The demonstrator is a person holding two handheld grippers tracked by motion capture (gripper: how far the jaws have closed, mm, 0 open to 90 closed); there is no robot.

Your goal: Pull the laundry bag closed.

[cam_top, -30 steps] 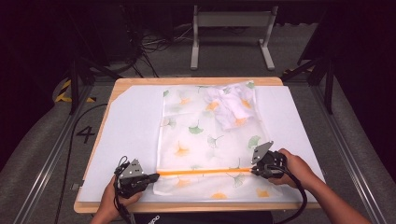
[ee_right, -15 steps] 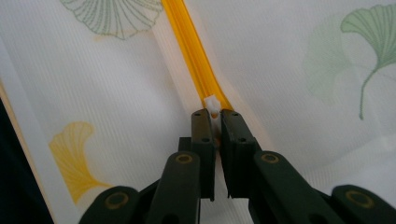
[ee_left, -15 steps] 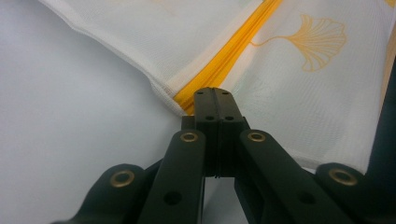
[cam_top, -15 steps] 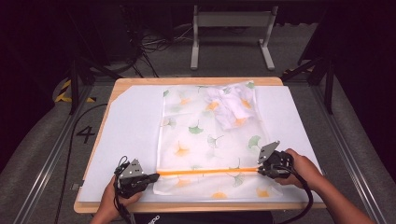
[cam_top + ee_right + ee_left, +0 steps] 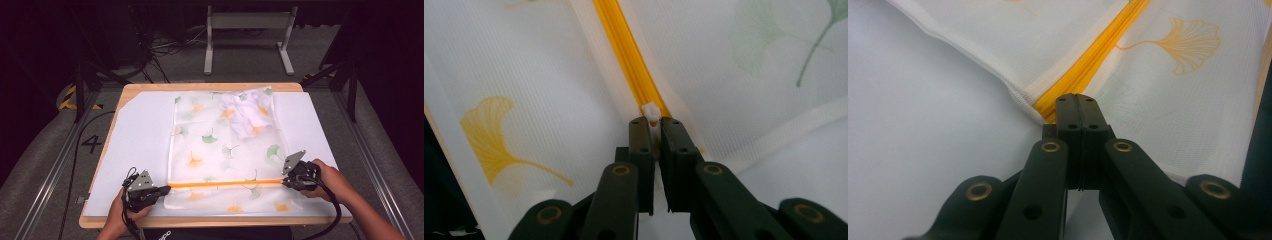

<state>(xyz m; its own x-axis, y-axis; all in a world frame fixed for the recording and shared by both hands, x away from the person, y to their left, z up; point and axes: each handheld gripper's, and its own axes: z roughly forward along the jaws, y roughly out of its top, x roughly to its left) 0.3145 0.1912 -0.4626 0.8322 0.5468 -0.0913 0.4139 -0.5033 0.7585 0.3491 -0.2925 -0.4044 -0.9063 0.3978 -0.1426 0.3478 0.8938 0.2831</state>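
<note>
A translucent white mesh bag printed with orange and green ginkgo leaves lies flat on the white sheet covering the wooden table. Its orange zipper runs across the bag near the edge closest to the person. At the zipper's left end, the left gripper has its jaws pressed together on the bag's corner. At the zipper's right end, the right gripper pinches the small white zipper pull. A bunched white cloth sits inside the bag's far right corner.
</note>
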